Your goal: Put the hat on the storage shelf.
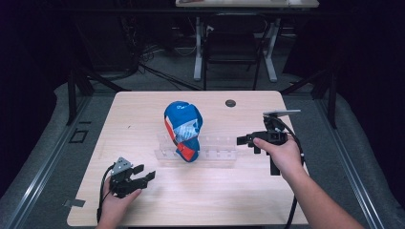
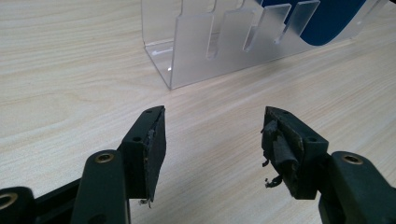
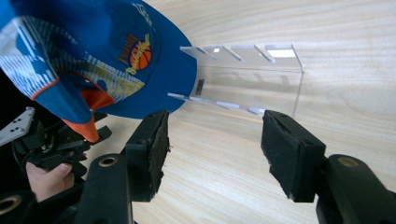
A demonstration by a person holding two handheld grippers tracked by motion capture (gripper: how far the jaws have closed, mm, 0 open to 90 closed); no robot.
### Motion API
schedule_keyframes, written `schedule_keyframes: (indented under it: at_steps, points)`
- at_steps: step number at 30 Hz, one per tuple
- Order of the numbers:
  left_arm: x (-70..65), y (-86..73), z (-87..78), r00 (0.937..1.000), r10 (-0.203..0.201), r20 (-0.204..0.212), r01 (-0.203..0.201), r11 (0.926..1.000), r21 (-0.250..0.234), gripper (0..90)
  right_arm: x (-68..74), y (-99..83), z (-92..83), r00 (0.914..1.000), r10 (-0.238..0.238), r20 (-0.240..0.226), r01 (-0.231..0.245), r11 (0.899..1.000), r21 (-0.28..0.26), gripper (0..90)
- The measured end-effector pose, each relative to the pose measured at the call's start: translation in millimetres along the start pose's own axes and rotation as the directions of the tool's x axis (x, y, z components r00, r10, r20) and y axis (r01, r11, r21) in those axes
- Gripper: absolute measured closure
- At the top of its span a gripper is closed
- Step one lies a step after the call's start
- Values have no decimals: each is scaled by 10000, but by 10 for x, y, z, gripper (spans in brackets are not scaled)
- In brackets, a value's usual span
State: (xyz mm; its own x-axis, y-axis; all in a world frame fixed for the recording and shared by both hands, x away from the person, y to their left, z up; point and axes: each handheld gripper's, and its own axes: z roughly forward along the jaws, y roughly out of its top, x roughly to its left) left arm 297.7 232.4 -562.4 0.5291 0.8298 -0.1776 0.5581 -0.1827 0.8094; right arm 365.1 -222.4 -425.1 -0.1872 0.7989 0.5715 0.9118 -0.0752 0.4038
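Observation:
A blue cap (image 1: 183, 128) with an orange brim edge and a basketball logo stands in a clear slotted acrylic rack (image 1: 210, 152) at the table's middle. In the right gripper view the cap (image 3: 107, 56) sits at the rack's (image 3: 261, 79) left end. My left gripper (image 1: 144, 172) is open near the front left of the table, short of the rack's end (image 2: 201, 51), jaws empty (image 2: 212, 140). My right gripper (image 1: 244, 140) is open at the rack's right end, pointing left along it, nothing between its jaws (image 3: 215, 149).
The light wooden table (image 1: 143, 114) has a small dark round cap (image 1: 230, 103) at its back edge. Behind it stand a dark chair (image 1: 232, 50) and a white desk frame (image 1: 198, 47). Grey floor surrounds the table.

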Motion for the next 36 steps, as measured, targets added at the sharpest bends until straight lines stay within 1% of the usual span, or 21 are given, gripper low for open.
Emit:
schedule_keyframes:
  at_steps: [2, 3, 5, 6, 8, 9, 10, 12, 14, 15, 17, 18, 19, 23, 26, 29, 30, 31, 33, 34, 36]
  points:
    - [0, -1, 1, 10000, 3, -1, -3, 10000, 1, 408, -16, -26, 10, 10000, -10, 9, 10, 10000, 0, 412]
    - [-1, -3, 6, 10000, -1, 23, 1, 10000, -15, 408, -37, -81, 34, 9999, -122, 34, 122, 9999, 7, 412]
    - [-1, -3, 7, 10000, 9, 37, -9, 10000, -8, 408, -45, -112, 48, 9998, -176, 85, 176, 9998, -12, 412]
    - [0, 1, 3, 9999, 107, 17, -107, 9999, 62, 408, -66, -171, 73, 9997, -239, -10, 239, 9997, 20, 412]
    - [-3, 1, 3, 10000, 70, 23, -70, 10000, 34, 408, -91, -227, 94, 9995, -310, -47, 310, 9995, 58, 412]
    - [-3, 1, 3, 10000, 70, 23, -70, 10000, 34, 408, -91, -227, 94, 9995, -310, -47, 310, 9995, 58, 412]
    - [-2, 1, 3, 10000, 60, 20, -60, 10000, 29, 408, -100, -256, 104, 9994, -346, -17, 346, 9994, -2, 411]
    - [-2, 0, 2, 10000, 44, 8, -44, 10000, 32, 408, -140, -341, 120, 9969, -707, 345, 709, 9975, -40, 412]
    - [-1, 0, 0, 10000, 48, 12, -48, 10000, 30, 408, -157, -373, 128, 9966, -770, 309, 775, 9969, -137, 413]
    - [-2, 0, 3, 10000, 40, 16, -40, 10000, 24, 408, -196, -433, 136, 9962, -843, 213, 849, 9961, -256, 414]
    - [-2, -1, 5, 10000, 48, 15, -48, 10000, 68, 408, -212, -461, 140, 9964, -822, 197, 828, 9961, -311, 414]
    - [-9, -6, 16, 10000, 9, -11, -9, 10000, -21, 408, -227, -489, 143, 9958, -881, 257, 889, 9956, -305, 414]
    - [-13, -5, 18, 10000, 50, 16, -50, 10000, -2, 408, -251, -542, 153, 9954, -906, 312, 919, 9949, -427, 414]
    - [-16, -4, 20, 10000, 83, 55, -83, 10000, 10, 408, -318, -638, 178, 9928, -1093, 489, 1121, 9919, -594, 410]
    - [-17, -4, 18, 10000, 79, 48, -79, 10000, 13, 408, -369, -736, 208, 9911, -1266, 419, 1295, 9885, -779, 411]
    - [-29, -6, 26, 10000, 77, 37, -77, 10000, -13, 408, -398, -841, 241, 9910, -1285, 367, 1317, 9856, -1058, 413]
    - [-30, 1, 18, 9999, 130, 71, -131, 9999, 89, 408, -409, -871, 245, 9902, -1334, 404, 1371, 9843, -1110, 413]
    - [-30, 1, 18, 9999, 130, 71, -131, 9999, 89, 408, -409, -871, 245, 9902, -1334, 404, 1371, 9843, -1110, 413]
    - [-31, 12, 6, 9998, 178, 103, -178, 9998, -40, 408, -438, -950, 265, 9869, -1516, 546, 1574, 9796, -1246, 413]
    - [-31, 12, 6, 9998, 178, 103, -178, 9998, -40, 408, -438, -950, 265, 9869, -1516, 546, 1574, 9796, -1246, 413]
    - [-34, 21, -10, 9998, 159, 100, -159, 9999, -44, 408, -466, -996, 279, 9850, -1602, 642, 1676, 9766, -1349, 411]
